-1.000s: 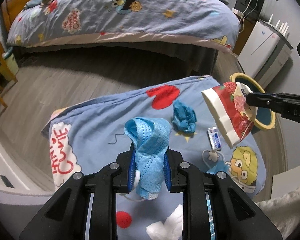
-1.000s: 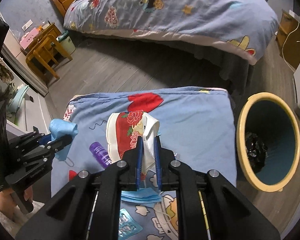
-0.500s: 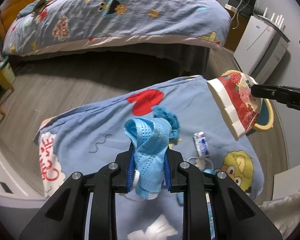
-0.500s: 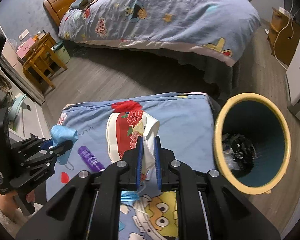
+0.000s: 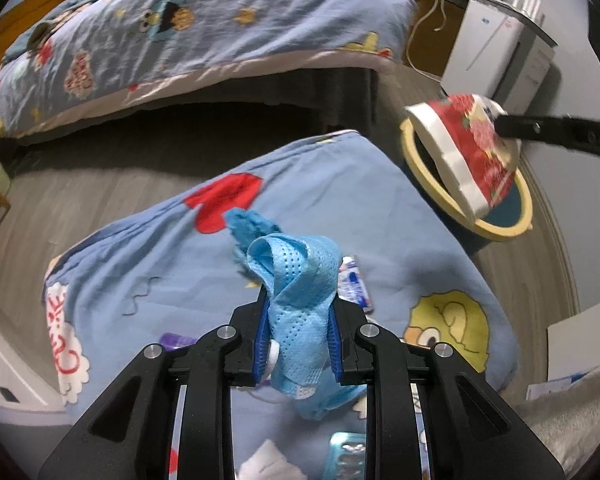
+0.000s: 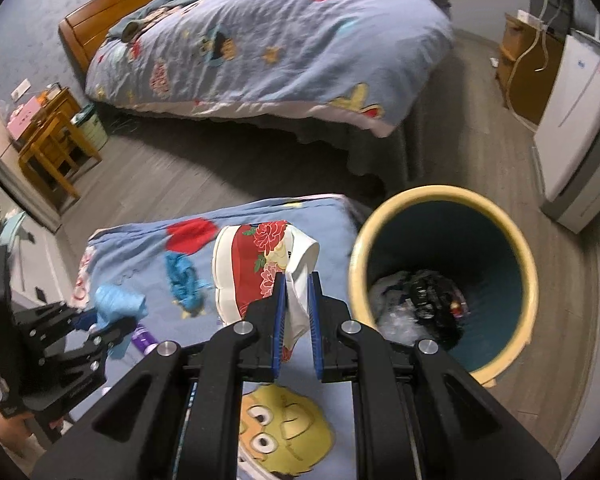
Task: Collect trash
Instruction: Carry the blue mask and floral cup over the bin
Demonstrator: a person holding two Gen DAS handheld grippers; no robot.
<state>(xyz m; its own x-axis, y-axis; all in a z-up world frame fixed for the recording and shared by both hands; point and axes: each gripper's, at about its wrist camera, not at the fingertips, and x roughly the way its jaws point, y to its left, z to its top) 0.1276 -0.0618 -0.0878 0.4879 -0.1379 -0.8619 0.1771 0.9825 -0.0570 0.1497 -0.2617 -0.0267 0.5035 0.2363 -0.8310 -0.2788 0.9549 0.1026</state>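
My left gripper (image 5: 298,320) is shut on a light blue face mask (image 5: 296,296), held above the small quilt-covered table (image 5: 140,248). My right gripper (image 6: 296,300) is shut on the white lip of a red flowered paper bowl (image 6: 252,268). In the left wrist view the bowl (image 5: 472,152) hangs over the yellow rim of the trash bin (image 5: 500,234). The bin (image 6: 360,248) stands just right of the table and holds dark and clear rubbish. The left gripper (image 6: 100,328) shows at lower left in the right wrist view.
On the table lie a crumpled teal cloth (image 6: 184,280), a purple bottle (image 6: 142,338), a small white-and-blue packet (image 5: 354,288), a white tissue (image 5: 268,464) and a blister pack (image 5: 346,456). A large bed (image 6: 260,40) stands beyond, a white appliance (image 6: 572,120) at right.
Both grippers have moved right, toward the bin, each keeping its hold. The bowl has gone from over the table's right edge to over the bin's rim.
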